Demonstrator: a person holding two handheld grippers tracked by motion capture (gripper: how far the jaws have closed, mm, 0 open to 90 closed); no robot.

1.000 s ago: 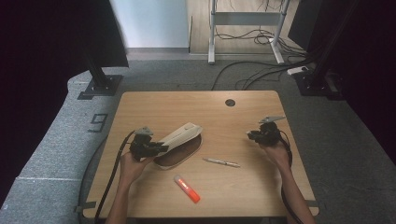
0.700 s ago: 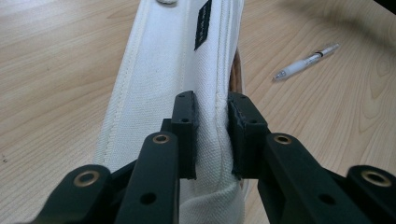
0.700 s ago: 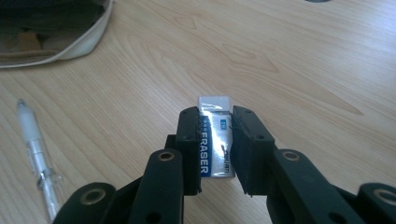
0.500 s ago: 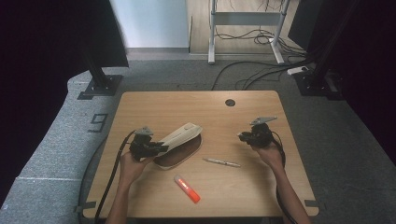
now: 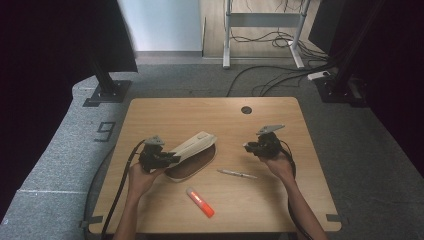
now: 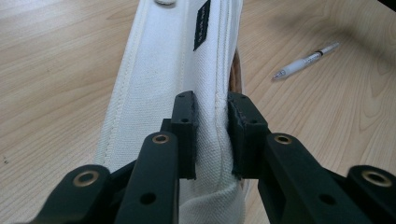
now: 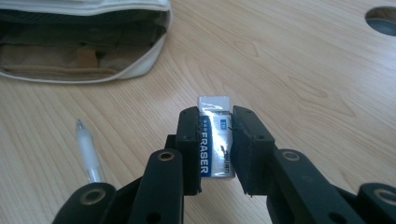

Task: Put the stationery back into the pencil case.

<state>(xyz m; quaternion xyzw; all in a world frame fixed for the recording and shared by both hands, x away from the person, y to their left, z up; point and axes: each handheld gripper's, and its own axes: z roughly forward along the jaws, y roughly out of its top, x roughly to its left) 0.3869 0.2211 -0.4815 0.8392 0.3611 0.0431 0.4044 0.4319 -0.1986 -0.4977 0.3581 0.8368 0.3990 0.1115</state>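
A cream pencil case (image 5: 192, 150) lies open on the wooden table (image 5: 210, 112), its brown inside (image 7: 70, 51) showing. My left gripper (image 5: 167, 159) is shut on the case's raised lid (image 6: 187, 60), pinching the fabric edge between its pads (image 6: 186, 133). My right gripper (image 5: 248, 146) hovers to the right of the case, shut on a white eraser (image 7: 215, 140) in a blue sleeve, held upright between the jaws (image 7: 212, 147). A white pen (image 5: 237, 174) lies on the table between the case and my right hand. An orange highlighter (image 5: 200, 202) lies nearer the front edge.
A round cable hole (image 5: 246, 109) sits at the table's far edge. The pen (image 7: 88, 151) lies just left of the eraser in the right gripper view. Behind the table stand a desk frame (image 5: 260, 30) and loose cables on the grey floor.
My right gripper, holding the eraser, has moved left toward the pencil case. The left gripper and the lid have stayed put.
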